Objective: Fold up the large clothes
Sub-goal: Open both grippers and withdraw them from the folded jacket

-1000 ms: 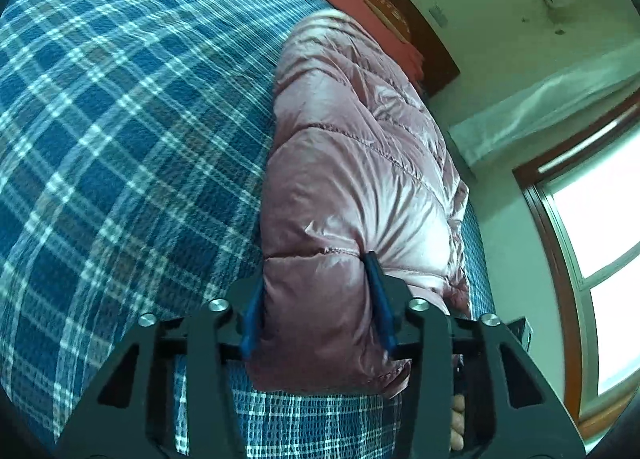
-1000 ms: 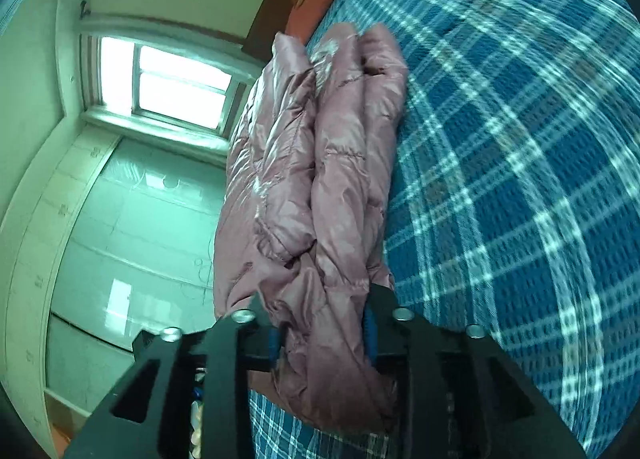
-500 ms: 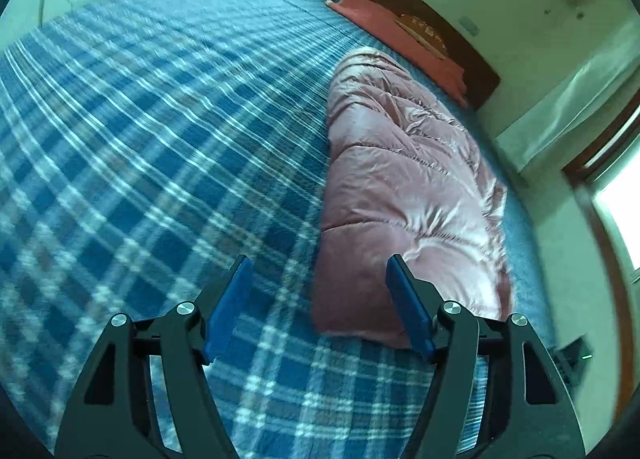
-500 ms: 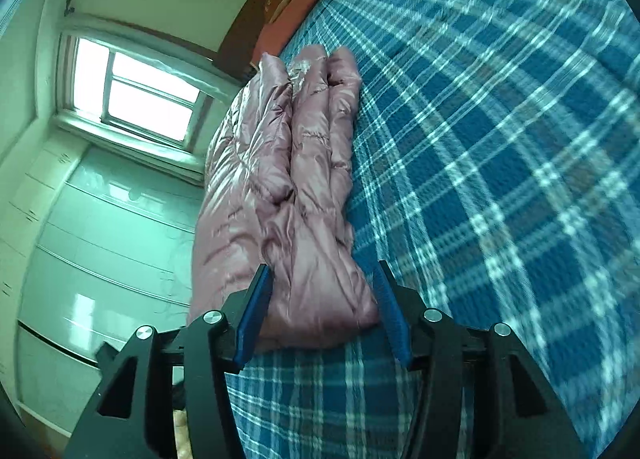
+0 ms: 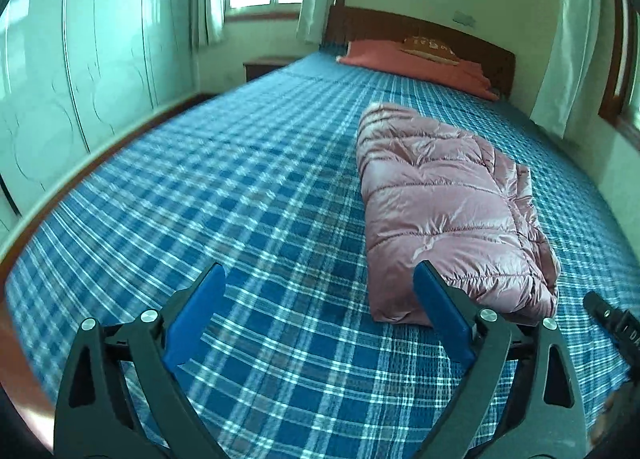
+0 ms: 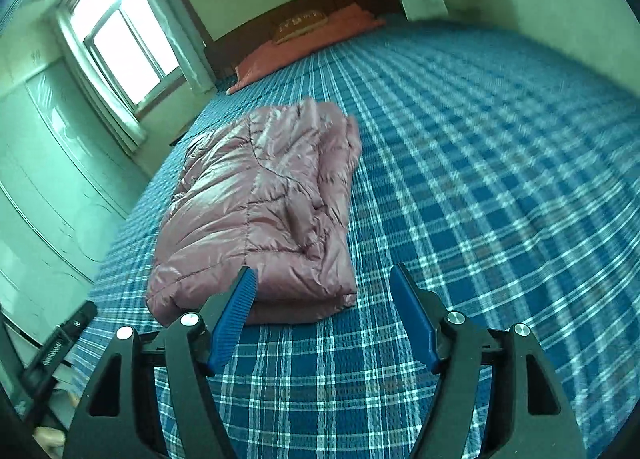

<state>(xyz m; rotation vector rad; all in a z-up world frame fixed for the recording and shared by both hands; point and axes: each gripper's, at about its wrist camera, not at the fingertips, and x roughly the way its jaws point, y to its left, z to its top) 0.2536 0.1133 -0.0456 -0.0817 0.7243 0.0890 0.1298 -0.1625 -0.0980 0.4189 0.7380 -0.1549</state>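
Observation:
A shiny pink puffer jacket (image 5: 440, 199) lies folded into a thick rectangle on the blue plaid bed (image 5: 240, 179). It also shows in the right wrist view (image 6: 264, 203). My left gripper (image 5: 320, 279) is open and empty, held back from the jacket's near edge, its right finger in front of the jacket's near corner. My right gripper (image 6: 322, 279) is open and empty, just short of the jacket's near right corner. The tip of the other gripper shows at the right edge of the left wrist view (image 5: 612, 323).
A red pillow (image 5: 420, 63) lies against the dark wooden headboard (image 5: 420, 31) at the bed's far end. Pale wardrobe doors (image 5: 60, 79) stand along one side of the bed. A window (image 6: 124, 47) with curtains is at the head end. The bed (image 6: 480, 179) stretches wide beside the jacket.
Both grippers let go of the jacket's near edge, opened and drew back and up. The jacket now lies flat on the bed, folded.

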